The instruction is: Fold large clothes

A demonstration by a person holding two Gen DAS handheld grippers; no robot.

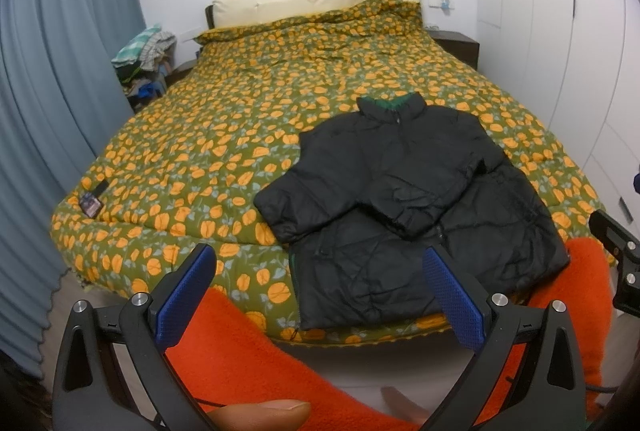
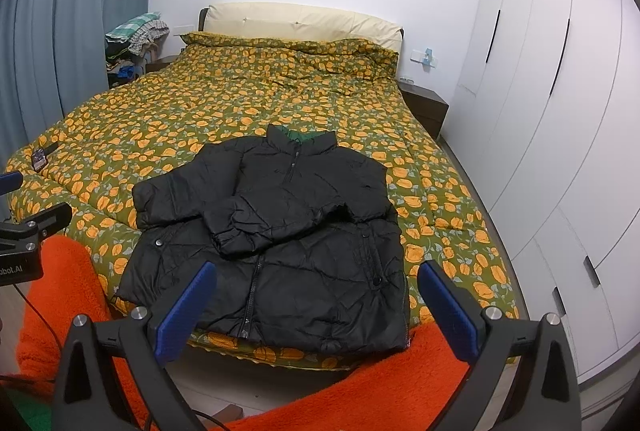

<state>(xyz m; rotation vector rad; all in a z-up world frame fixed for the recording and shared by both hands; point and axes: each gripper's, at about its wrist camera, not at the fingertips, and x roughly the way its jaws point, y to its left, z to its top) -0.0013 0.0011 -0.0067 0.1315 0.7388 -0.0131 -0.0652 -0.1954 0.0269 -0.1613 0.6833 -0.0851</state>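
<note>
A black puffer jacket (image 1: 412,203) (image 2: 288,231) lies front up near the foot of the bed, collar toward the headboard, with both sleeves folded in across its chest. My left gripper (image 1: 320,295) hangs open short of the bed edge, left of the jacket's hem, holding nothing. My right gripper (image 2: 316,307) is open too, in front of the hem and apart from it. The right gripper's body (image 1: 616,255) shows at the right edge of the left wrist view. The left gripper's body (image 2: 24,235) shows at the left edge of the right wrist view.
The bed's green quilt with orange flowers (image 1: 248,119) (image 2: 200,103) spreads wide left of the jacket. A small dark card (image 1: 91,205) lies near its left corner. Orange fleece sleeves (image 1: 248,359) (image 2: 380,387), a thumb (image 1: 260,413), blue curtain (image 1: 48,91), white wardrobe (image 2: 552,111), nightstand (image 2: 426,107).
</note>
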